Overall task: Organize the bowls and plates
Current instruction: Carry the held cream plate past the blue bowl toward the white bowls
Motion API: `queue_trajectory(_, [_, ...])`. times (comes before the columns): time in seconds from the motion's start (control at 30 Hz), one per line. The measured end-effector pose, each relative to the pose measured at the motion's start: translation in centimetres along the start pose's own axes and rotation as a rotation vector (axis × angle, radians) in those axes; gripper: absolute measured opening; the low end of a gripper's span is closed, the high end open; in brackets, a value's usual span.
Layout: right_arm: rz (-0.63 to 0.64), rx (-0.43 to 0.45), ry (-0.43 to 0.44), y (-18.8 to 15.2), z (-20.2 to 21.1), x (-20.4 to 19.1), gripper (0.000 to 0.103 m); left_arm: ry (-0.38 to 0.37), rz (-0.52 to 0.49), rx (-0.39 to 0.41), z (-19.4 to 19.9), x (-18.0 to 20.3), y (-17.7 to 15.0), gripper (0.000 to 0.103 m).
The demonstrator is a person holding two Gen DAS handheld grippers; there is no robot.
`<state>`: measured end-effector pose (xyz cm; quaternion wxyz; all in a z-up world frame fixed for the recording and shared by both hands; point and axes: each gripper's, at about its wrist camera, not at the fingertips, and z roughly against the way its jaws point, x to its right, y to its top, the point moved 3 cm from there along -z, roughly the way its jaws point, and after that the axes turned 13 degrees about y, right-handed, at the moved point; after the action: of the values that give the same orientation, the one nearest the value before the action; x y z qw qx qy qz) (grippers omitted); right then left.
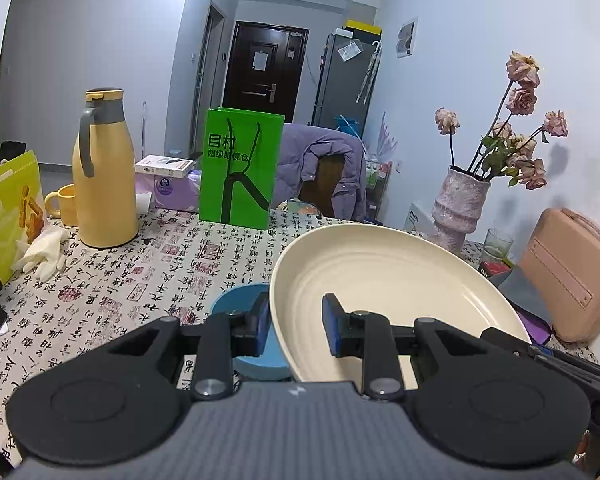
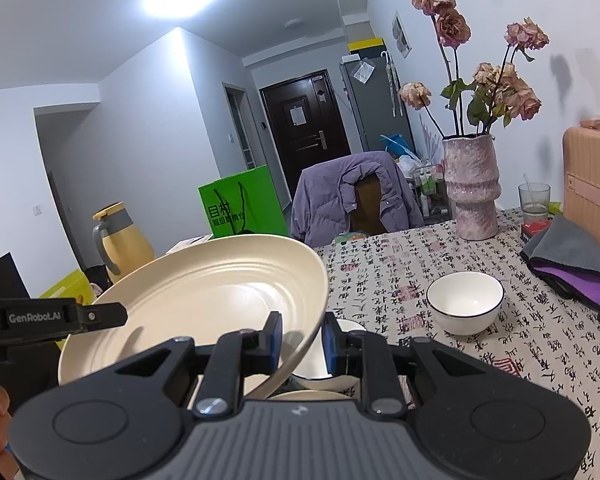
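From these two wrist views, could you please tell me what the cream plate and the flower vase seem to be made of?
The cream plate looks like glazed ceramic, possibly melamine: smooth, soft sheen, moulded concentric ridges. The flower vase looks like rough stoneware or plaster: mottled pink, grainy matte surface, though with a few glints.

Ahead of me: yellow thermos (image 1: 102,168), yellow mug (image 1: 64,204), green paper bag (image 1: 242,168), pink vase (image 2: 471,188) with dried roses (image 2: 496,84), grey cloth (image 2: 572,264), patterned tablecloth (image 1: 140,276).
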<state>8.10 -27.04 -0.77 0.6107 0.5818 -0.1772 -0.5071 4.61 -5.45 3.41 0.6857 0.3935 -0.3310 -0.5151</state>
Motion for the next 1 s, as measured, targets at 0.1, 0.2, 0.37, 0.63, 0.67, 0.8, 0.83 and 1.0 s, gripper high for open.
queue_trajectory(0.1, [0.001,-0.002,0.0,-0.3,0.1,-0.1,0.021,-0.001,0.001,-0.001,0.0,-0.1,-0.2,0.027])
queue_trajectory(0.2, [0.001,-0.002,0.0,-0.5,0.2,-0.1,0.021,-0.011,0.005,-0.007,0.2,-0.4,-0.7,0.027])
queue_trajectory(0.37, [-0.002,-0.003,0.005,-1.0,0.5,-0.1,0.021,-0.02,0.009,-0.006,0.6,-0.8,-1.4,0.027])
queue_trajectory(0.63, [-0.004,-0.008,0.01,-1.6,0.8,0.2,0.021,-0.041,0.019,0.0,1.0,-1.1,-2.1,0.027])
queue_trajectory(0.67, [-0.003,-0.01,0.009,-1.7,0.8,0.3,0.021,-0.045,0.022,-0.002,0.9,-1.2,-2.2,0.027])
queue_trajectory(0.8, [-0.01,-0.026,0.013,-2.5,0.6,0.6,0.021,-0.052,0.026,-0.005,0.8,-1.4,-2.6,0.027])
queue_trajectory(0.83, [-0.012,-0.03,0.014,-2.6,0.5,0.7,0.021,-0.054,0.027,-0.004,0.8,-1.4,-2.7,0.027])
queue_trajectory(1.0, [-0.018,-0.042,0.017,-3.4,0.4,0.9,0.021,-0.065,0.029,0.0,0.5,-1.5,-3.1,0.027])
